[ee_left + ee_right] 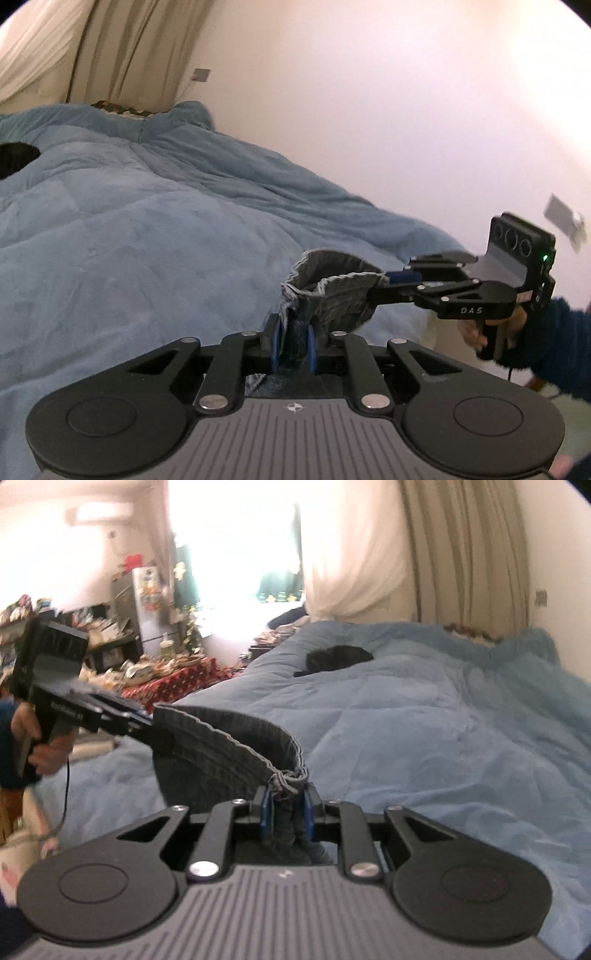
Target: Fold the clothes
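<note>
Jeans (332, 295) held aloft over blue duvet (147, 221): waistband clamped by L gripper (293, 345) at 6 o'clock, R gripper (287, 818) likewise.

Both grippers are up in the air, facing each other. Left gripper (293, 345) is clamped tight, right gripper (287, 814) too, each gripped pistol-style by a hand (491, 326) in a dark sleeve (557, 343).
</note>
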